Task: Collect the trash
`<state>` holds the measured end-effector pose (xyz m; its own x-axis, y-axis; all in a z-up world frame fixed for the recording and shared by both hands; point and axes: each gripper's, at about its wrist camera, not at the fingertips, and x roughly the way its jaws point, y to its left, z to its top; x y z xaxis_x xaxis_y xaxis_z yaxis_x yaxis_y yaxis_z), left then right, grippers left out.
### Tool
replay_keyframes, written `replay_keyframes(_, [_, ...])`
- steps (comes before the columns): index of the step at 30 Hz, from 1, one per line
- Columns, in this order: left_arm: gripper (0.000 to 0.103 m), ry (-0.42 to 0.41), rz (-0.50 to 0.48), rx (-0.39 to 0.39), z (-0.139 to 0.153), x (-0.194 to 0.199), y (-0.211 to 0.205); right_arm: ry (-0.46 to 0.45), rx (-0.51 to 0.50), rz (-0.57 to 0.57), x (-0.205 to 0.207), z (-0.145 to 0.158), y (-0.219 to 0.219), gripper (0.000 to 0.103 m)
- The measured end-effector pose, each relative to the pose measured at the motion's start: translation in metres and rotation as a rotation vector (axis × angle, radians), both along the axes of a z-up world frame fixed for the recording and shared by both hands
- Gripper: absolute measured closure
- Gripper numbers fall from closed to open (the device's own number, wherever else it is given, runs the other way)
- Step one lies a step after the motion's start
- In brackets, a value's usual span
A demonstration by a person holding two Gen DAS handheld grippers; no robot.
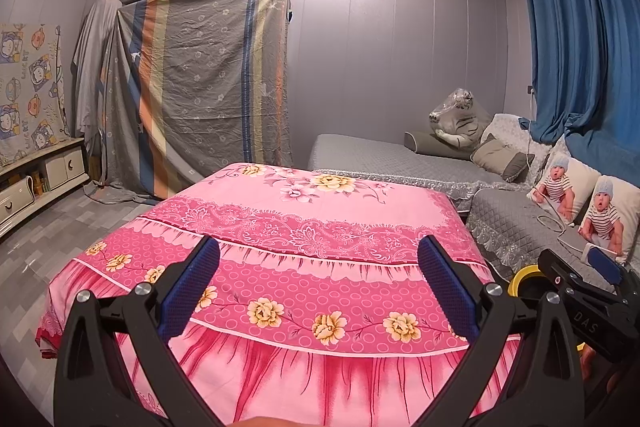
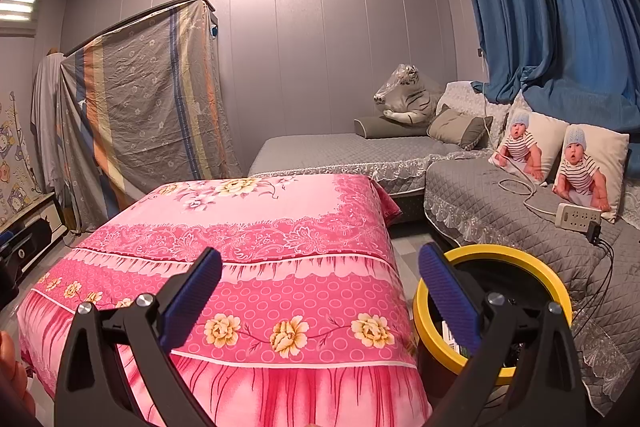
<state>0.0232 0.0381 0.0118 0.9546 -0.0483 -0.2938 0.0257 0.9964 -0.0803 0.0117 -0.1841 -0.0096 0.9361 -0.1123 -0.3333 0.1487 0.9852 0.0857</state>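
A table covered with a pink floral cloth fills the middle of both views. No loose trash shows on it. A yellow-rimmed bin with a dark inside stands at the table's right side; its rim peeks out in the left wrist view. Some items lie inside the bin. My left gripper is open and empty above the table's near edge. My right gripper is open and empty, its right finger over the bin's rim. The right gripper also shows in the left wrist view.
A grey quilted sofa runs along the right, with baby-print pillows, a power strip and cables. A cloth-draped wardrobe stands at the back left, a low cabinet at far left, and blue curtains on the right.
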Motion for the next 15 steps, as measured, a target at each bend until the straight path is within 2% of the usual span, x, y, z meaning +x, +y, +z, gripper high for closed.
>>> replay_keyframes(15, [0.008, 0.007, -0.011, 0.0, -0.0034, 0.002, 0.0035, 0.004, 0.006, -0.002, -0.0016, -0.0046, 0.0001, 0.008])
